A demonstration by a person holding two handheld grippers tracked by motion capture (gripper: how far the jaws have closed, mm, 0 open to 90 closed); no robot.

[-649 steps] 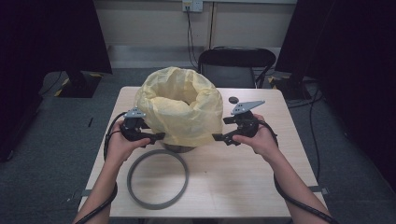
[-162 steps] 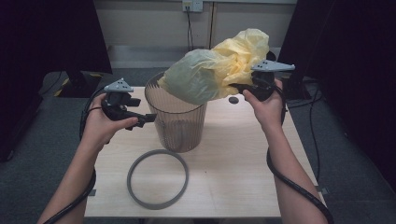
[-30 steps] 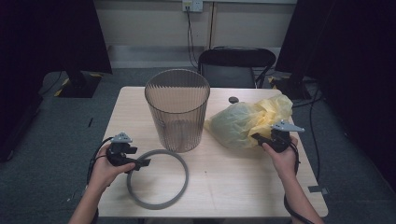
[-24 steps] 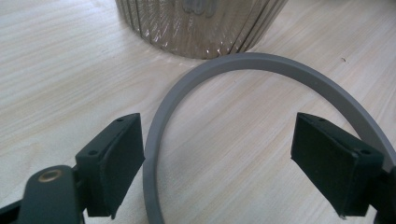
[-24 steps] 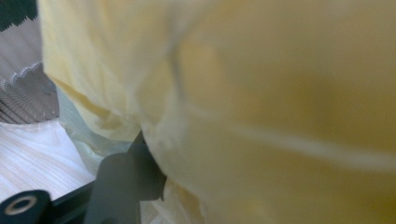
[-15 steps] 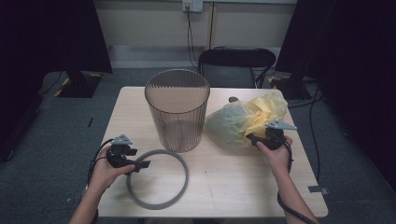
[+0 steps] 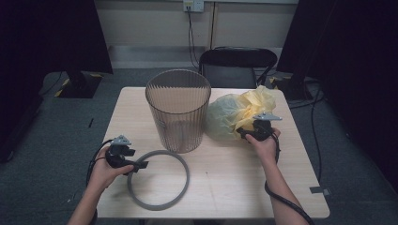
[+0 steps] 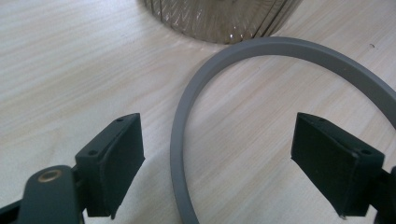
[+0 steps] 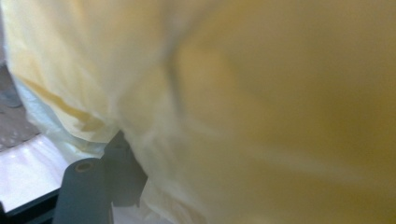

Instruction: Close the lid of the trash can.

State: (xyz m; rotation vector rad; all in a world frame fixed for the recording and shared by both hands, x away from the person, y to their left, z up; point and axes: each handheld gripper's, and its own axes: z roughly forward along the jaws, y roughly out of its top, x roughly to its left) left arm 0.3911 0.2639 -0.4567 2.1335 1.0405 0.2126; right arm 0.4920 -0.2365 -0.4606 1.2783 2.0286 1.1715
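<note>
A crumpled yellow plastic bag [image 7: 232, 112] lies on the table to the right of a tall see-through ribbed bin [image 7: 177, 110]. My right gripper [image 7: 241, 134] is pushed into the bag's near right side. Its jaws have just been opening. Loose film [image 9: 257, 102] drapes between and over them, and one black finger [image 9: 122, 172] shows at the lower left. A grey ring [image 7: 159, 152] lies flat in front of the bin. My left gripper [image 7: 143, 165] hovers at the ring's left arc, jaws open. The ring's band [image 8: 180, 140] runs between them untouched.
The bin's base [image 8: 219, 18] stands just beyond the ring. A black chair [image 7: 237, 65] sits behind the table's far edge. Bare wood [image 7: 234, 187] spreads across the near right of the table. Cables trail from both grippers toward the person.
The right hand has slid left and slightly down with the bag, which has settled closer to the bin. The left gripper has stayed at the ring.
</note>
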